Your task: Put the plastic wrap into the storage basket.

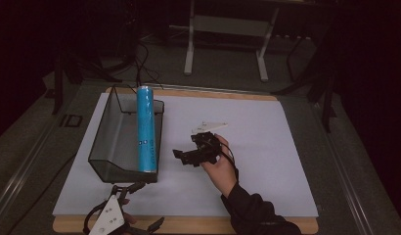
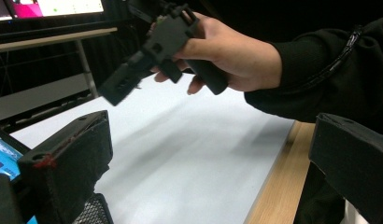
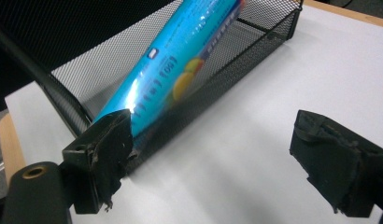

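Not grabbed yet: long blue cylindrical tube lying in black wire-mesh basket by worktop's left edge, right gripper fingers spread, approaching empty; left gripper spread too.

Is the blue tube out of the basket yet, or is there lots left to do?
Not yet. The blue tube lies in the mesh basket, leaning on its right wall. The right tongs are open, pointing at it with nothing held. The left tongs wait open near the basket's front. Grabbing and lifting remain.
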`<state>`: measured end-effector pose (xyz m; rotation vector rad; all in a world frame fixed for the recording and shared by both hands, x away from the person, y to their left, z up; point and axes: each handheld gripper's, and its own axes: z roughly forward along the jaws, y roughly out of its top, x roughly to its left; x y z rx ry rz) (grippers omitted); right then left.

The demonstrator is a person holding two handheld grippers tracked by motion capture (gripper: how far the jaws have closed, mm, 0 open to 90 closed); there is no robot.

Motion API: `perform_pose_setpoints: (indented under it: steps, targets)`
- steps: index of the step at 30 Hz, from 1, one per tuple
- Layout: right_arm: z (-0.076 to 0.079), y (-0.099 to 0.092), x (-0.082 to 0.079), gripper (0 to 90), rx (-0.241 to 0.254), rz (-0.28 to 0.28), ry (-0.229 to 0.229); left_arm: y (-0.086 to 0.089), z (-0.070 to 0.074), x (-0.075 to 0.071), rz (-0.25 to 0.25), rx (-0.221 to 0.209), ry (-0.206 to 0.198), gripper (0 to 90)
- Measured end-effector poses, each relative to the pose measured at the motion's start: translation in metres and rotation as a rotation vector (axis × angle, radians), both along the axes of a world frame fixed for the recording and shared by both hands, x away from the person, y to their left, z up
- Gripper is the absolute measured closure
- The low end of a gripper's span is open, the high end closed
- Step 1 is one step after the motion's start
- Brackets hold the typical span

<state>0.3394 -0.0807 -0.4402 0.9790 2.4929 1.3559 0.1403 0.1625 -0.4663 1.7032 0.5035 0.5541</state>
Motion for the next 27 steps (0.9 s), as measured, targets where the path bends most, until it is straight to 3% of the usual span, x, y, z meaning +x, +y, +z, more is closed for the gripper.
perform_pose_setpoints:
  steps: [15,27]
  targets:
    - [-0.024,-0.065,-0.018,13.2,0.033,-0.032,-0.005,-0.001,-0.001,0.001,0.005,0.0,0.004,0.5]
    - [-0.032,-0.101,-0.033,13.3,0.002,-0.075,0.007,-0.002,0.0,0.0,0.002,0.005,0.002,0.5]
